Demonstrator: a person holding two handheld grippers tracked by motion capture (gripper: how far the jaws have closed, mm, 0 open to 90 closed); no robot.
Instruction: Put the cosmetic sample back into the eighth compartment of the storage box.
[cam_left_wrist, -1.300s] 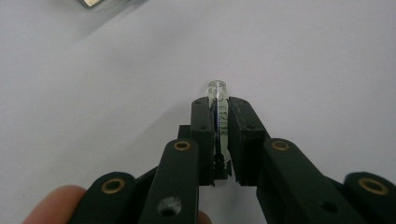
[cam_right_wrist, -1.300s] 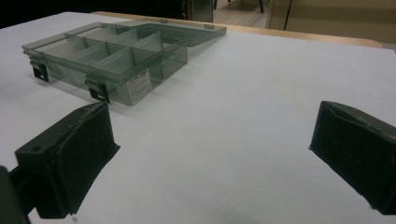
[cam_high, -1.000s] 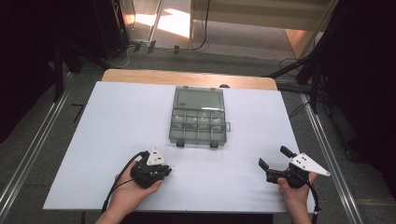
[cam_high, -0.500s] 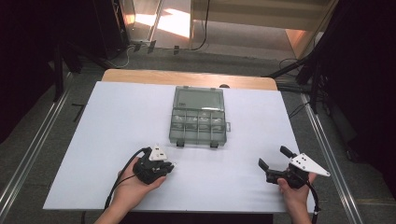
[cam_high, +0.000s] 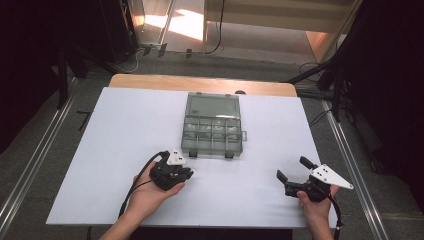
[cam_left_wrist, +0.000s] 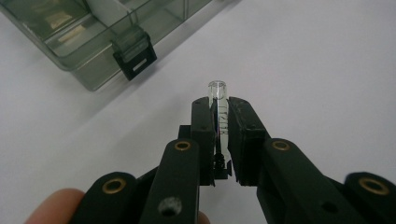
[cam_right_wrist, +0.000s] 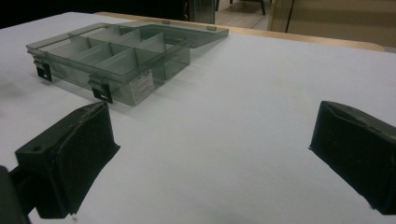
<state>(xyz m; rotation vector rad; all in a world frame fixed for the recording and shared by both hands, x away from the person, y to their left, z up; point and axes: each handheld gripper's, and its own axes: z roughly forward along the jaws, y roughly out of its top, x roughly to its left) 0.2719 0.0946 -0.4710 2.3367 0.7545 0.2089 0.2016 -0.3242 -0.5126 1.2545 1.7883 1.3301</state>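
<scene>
A clear smoky plastic compartment box (cam_high: 212, 125) lies open in the middle of the white table, its lid folded back; it also appears in the right gripper view (cam_right_wrist: 112, 51) and the left gripper view (cam_left_wrist: 88, 42). My left gripper (cam_high: 181, 170) sits just in front of the box's near left corner. It is shut on a small clear glass vial (cam_left_wrist: 218, 109), whose open rim sticks out past the jaw tips. My right gripper (cam_high: 292, 170) rests at the near right of the table, open, with nothing between its pads (cam_right_wrist: 84, 140).
The white sheet (cam_high: 125, 130) covers a wooden table whose back edge (cam_high: 200, 82) shows behind the box. Two dark latches (cam_left_wrist: 135, 53) hang on the box's near wall. Metal rails run along both sides of the table.
The left gripper has shifted slightly right and forward, toward the box's near left corner. The right gripper has stayed in place.
</scene>
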